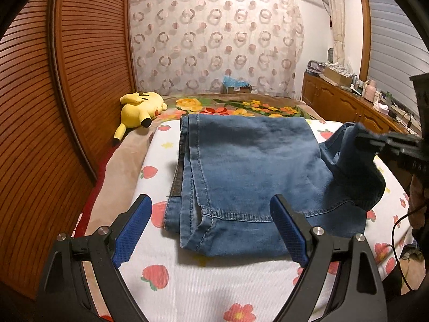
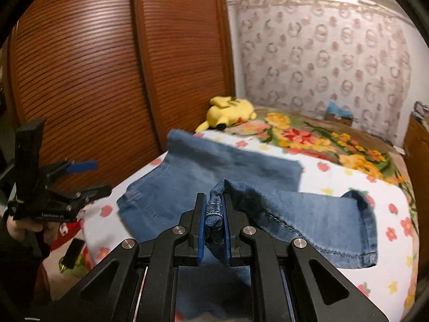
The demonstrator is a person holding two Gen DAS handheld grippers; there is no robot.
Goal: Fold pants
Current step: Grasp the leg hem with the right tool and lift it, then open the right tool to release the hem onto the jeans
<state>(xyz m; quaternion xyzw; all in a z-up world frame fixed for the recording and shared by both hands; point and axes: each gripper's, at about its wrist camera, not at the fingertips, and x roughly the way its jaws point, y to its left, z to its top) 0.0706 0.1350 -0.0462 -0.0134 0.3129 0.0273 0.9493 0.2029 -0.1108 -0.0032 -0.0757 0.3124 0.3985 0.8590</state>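
Observation:
Blue denim pants [image 1: 249,166] lie partly folded on the strawberry-print sheet [image 1: 187,279] of a bed. My left gripper [image 1: 210,225] is open, its blue pads on either side of the near hem, just above the cloth and empty. My right gripper [image 2: 213,212] is shut on a bunched fold of the pants [image 2: 308,209] and holds it lifted above the bed. It also shows in the left wrist view [image 1: 375,139] at the right, pinching the raised cloth. The left gripper shows in the right wrist view [image 2: 88,177] at the far left.
A yellow plush toy [image 1: 139,107] lies at the bed's far left by the wooden slatted wardrobe [image 1: 67,94]. A flowered blanket [image 1: 241,106] covers the far end. A wooden cabinet [image 1: 348,104] with clutter stands at the right.

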